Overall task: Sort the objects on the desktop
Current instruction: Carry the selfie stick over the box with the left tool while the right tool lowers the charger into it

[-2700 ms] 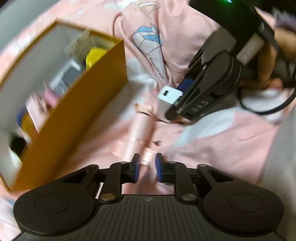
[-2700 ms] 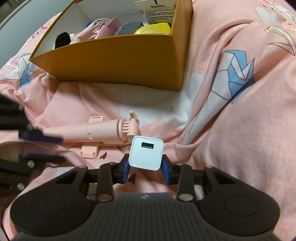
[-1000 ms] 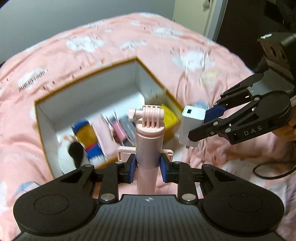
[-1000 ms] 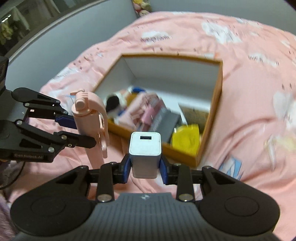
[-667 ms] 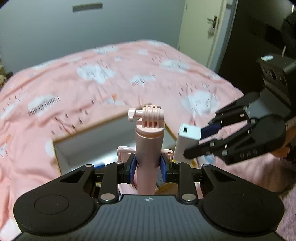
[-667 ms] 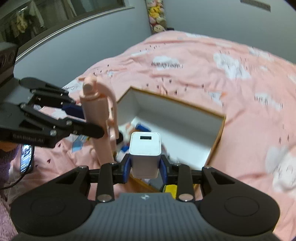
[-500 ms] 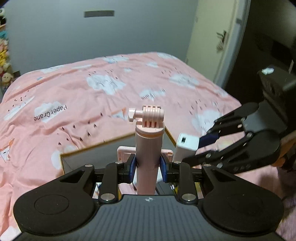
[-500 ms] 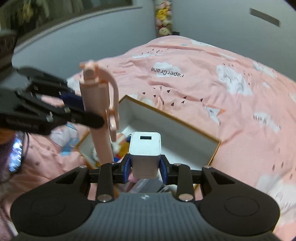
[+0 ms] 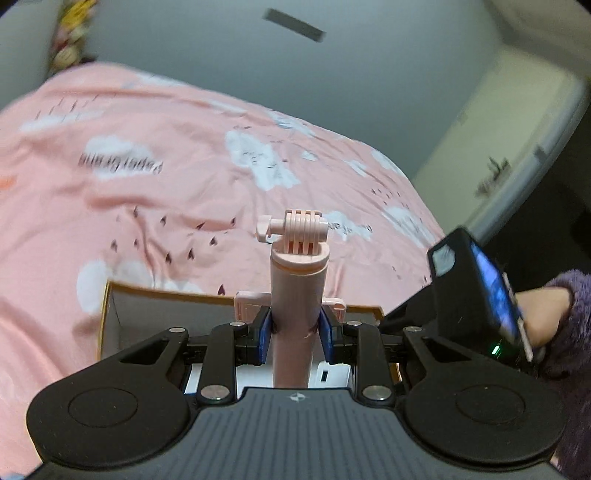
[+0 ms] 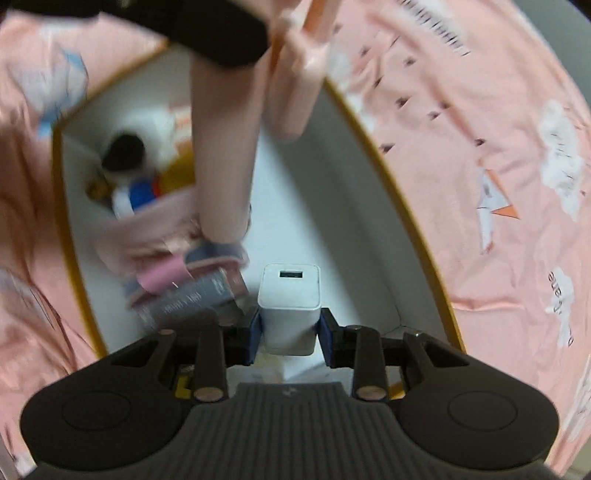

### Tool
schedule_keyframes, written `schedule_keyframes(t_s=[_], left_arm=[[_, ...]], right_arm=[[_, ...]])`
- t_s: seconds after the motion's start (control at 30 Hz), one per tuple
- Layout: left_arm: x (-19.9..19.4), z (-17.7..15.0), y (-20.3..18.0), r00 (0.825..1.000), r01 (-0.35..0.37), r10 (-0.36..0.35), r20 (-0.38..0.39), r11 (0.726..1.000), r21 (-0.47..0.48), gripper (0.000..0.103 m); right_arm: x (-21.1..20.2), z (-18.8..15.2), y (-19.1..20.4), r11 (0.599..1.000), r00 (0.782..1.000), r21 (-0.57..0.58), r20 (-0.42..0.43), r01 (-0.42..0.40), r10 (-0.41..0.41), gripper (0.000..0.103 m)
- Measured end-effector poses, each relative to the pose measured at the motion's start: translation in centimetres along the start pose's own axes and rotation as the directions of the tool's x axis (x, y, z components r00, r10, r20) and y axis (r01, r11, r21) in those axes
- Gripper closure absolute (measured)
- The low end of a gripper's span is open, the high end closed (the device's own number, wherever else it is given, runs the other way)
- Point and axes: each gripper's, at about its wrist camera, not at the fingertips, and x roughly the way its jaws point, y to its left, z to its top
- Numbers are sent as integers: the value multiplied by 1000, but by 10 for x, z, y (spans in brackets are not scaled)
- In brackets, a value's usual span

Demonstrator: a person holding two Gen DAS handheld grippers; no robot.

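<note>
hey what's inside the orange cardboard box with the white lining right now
The orange cardboard box holds a blurred pile: a black fuzzy ball, a blue and white item, pink pieces and a grey booklet. The pink selfie stick and white charger hide what lies below them.

I'm working in a bedroom at home. A bed fills most of my left view, covered in a pink duvet [image 9: 177, 192] printed with white clouds and small dark marks. Behind it is a plain grey wall [image 9: 332, 81], with a blurred row of soft toys [image 9: 70, 33] at the far left and a pale door [image 9: 517, 122] on the right.
</note>
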Motion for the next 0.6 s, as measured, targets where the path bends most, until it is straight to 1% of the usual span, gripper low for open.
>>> schedule_keyframes(t_s=[0.1,0.13,0.17,0.27,0.37,0.43,0.53,0.6], left_arm=[[9,-8,20,1000,10,-8,16,991,-133,72],[12,-11,25,1000,11,-7,21,985,-173,72],[14,-14,28,1000,11,-7,23,978,-207,72],[23,-25,39,1000,-7,11,8,946,-323,72],[30,-31,46,999,-31,35,3,919,-392,72],[35,-35,52,999,-43,45,-7,897,-440,72],[43,-40,62,998,-60,63,-11,864,-500,72],[48,-44,70,996,-81,82,-21,835,-544,72]], right_arm=[[18,6,-3,999,997,-35,-76,-5,3,69],[22,6,-4,999,995,46,-97,21,-16,69],[26,6,-5,999,994,38,-111,12,-8,69],[34,3,-4,1000,990,14,-137,-15,17,69],[40,-2,-2,999,988,-7,-149,-33,31,69],[44,-4,1,998,986,-28,-156,-56,51,69],[50,-6,5,997,985,-54,-169,-54,44,69],[55,-9,4,998,984,-45,-175,-51,42,69]])
